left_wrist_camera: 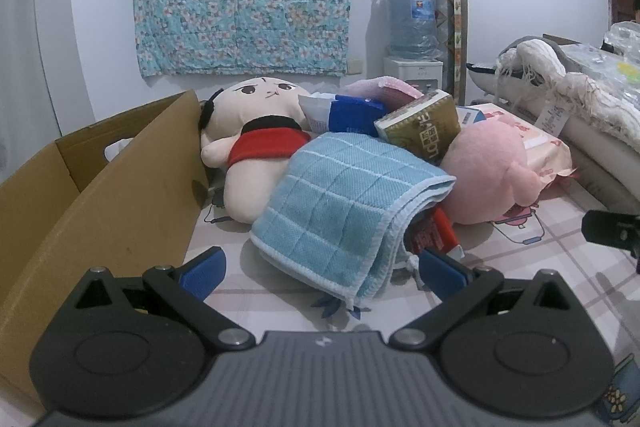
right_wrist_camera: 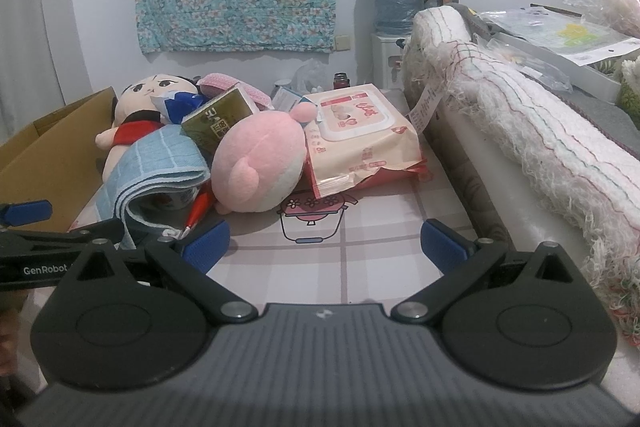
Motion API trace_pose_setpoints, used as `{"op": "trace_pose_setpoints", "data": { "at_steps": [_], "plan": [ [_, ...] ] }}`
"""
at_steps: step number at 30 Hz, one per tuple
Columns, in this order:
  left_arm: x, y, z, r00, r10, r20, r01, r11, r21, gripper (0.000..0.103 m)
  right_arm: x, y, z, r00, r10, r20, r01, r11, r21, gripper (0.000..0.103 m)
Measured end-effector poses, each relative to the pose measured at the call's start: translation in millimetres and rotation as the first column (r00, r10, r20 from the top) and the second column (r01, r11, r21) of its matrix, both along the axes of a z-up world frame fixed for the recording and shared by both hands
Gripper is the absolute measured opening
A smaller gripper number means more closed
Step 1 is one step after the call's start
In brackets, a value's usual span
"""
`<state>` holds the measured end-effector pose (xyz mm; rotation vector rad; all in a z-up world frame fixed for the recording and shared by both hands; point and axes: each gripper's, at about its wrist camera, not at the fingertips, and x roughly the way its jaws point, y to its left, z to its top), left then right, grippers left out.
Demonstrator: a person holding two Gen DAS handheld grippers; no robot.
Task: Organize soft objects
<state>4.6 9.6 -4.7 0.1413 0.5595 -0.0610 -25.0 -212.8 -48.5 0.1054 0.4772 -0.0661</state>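
A folded light blue towel (left_wrist_camera: pixel 340 203) lies at the front of a pile on the table, also in the right wrist view (right_wrist_camera: pixel 156 163). Behind it lie a cream doll in a red top (left_wrist_camera: pixel 256 135) (right_wrist_camera: pixel 136 115) and a round pink plush (left_wrist_camera: pixel 488 171) (right_wrist_camera: pixel 256 167). My left gripper (left_wrist_camera: pixel 322 271) is open, its blue fingertips on either side of the towel's near corner. My right gripper (right_wrist_camera: pixel 324 247) is open and empty over bare tablecloth, in front of the pink plush. An open cardboard box (left_wrist_camera: pixel 100 203) (right_wrist_camera: pixel 52 163) stands to the left.
In the pile are a gold box (left_wrist_camera: pixel 424 131), a blue-white pack (left_wrist_camera: pixel 344 115), a red tube (left_wrist_camera: pixel 436 231) under the towel and a wet-wipes pack (right_wrist_camera: pixel 360 135). A fringed white blanket (right_wrist_camera: pixel 520 131) lies along the right edge. A water dispenser (left_wrist_camera: pixel 412 23) stands at the back.
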Motion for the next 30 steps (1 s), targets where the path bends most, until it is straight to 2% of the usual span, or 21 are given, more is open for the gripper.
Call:
{"op": "trace_pose_setpoints", "data": {
  "at_steps": [24,30],
  "plan": [
    [1,2,1,1.0,0.008,0.0,-0.008,1.0,0.011,0.103,1,-4,-1,1.0,0.004,-0.005,-0.004,1.0,0.013,0.102],
    [1,4,2,1.0,0.011,0.011,-0.011,1.0,0.015,0.103,8,-8,0,1.0,0.002,-0.009,-0.002,0.999,0.054,0.102]
  ]
}}
